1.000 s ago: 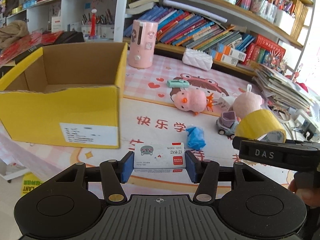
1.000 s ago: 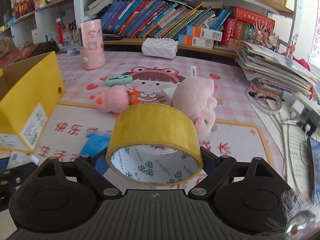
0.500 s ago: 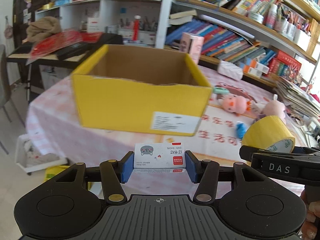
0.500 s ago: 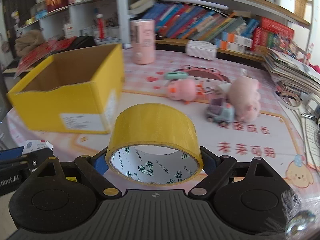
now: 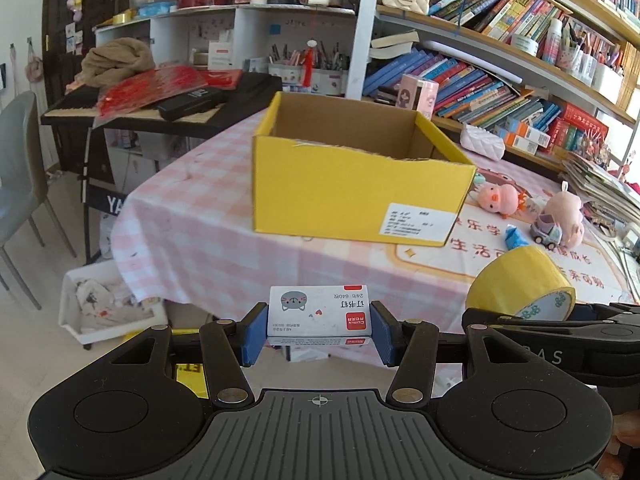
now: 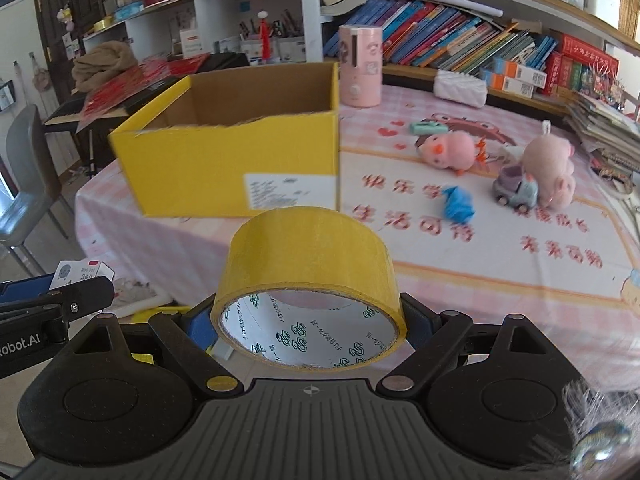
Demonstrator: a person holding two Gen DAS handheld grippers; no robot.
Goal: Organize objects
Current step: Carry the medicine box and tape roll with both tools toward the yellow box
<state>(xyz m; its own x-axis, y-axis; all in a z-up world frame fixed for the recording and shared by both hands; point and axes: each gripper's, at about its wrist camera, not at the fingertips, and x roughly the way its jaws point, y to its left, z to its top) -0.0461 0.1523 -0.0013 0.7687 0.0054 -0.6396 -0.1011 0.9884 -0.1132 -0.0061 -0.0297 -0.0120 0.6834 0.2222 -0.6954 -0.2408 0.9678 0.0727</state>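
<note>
Here, left gripper [image 5: 319, 334] clamped on a small white staple box [image 5: 319, 316], right gripper [image 6: 308, 334] clamped around a yellow tape roll [image 6: 306, 268], both off the desk [image 6: 500, 276] edge, with the open yellow carton [image 5: 352, 196] at twelve o'clock and plush toys [image 6: 452, 150] toward two o'clock.
</note>
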